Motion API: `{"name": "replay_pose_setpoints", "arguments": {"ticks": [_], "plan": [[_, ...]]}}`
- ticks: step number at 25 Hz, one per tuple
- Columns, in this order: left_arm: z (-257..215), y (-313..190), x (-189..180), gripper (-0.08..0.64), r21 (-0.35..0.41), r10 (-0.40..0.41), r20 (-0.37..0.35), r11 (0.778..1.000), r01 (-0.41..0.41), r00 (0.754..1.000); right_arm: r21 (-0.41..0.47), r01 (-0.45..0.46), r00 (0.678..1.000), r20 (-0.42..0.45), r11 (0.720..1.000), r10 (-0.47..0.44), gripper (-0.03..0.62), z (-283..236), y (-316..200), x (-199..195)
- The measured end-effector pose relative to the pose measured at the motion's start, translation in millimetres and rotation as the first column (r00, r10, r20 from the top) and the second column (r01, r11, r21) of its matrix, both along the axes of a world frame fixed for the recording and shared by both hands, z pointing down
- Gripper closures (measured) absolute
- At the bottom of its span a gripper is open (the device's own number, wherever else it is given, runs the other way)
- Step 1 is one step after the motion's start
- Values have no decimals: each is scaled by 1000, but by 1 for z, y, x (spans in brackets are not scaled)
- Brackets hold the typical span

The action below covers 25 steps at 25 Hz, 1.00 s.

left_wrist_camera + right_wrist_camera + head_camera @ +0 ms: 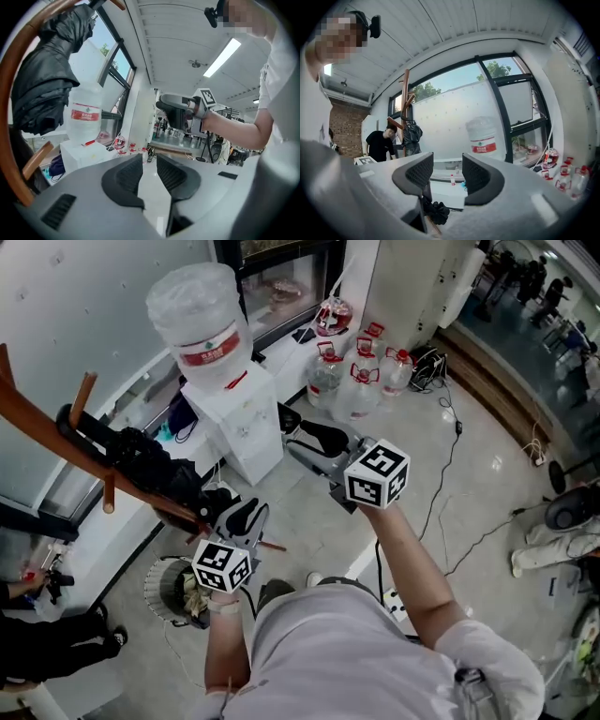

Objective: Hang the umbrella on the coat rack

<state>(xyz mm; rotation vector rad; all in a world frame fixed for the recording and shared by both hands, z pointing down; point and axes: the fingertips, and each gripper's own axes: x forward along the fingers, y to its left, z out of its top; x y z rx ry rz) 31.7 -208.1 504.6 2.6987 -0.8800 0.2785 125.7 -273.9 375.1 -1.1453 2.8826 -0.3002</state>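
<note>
The black folded umbrella hangs on the brown wooden coat rack at the left of the head view. My left gripper is just right of the umbrella's lower end and clear of it. Its jaws stand a narrow gap apart with nothing between them. In the left gripper view the umbrella hangs at upper left from a curved rack arm. My right gripper is further right, open and empty. Past the right gripper stand the rack and umbrella, farther off.
A white water dispenser with a large bottle stands right of the rack. Several water jugs and cables lie on the floor. A wire bin sits below my left gripper. A person in black stands beside the rack.
</note>
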Motion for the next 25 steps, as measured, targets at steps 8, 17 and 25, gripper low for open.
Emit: {"name": "replay_pose_setpoints", "arguments": {"ticks": [8, 17, 25], "plan": [[-3, -10, 24, 483, -1, 81, -18, 997, -81, 997, -28, -157, 988, -2, 987, 157, 400, 29, 31, 42], [3, -11, 38, 482, -20, 132, -43, 991, -133, 990, -68, -229, 973, -42, 971, 226, 413, 68, 66, 50], [9, -9, 46, 482, -31, 162, -49, 986, -163, 986, -135, -243, 970, -51, 961, 238, 416, 107, 84, 47]]}}
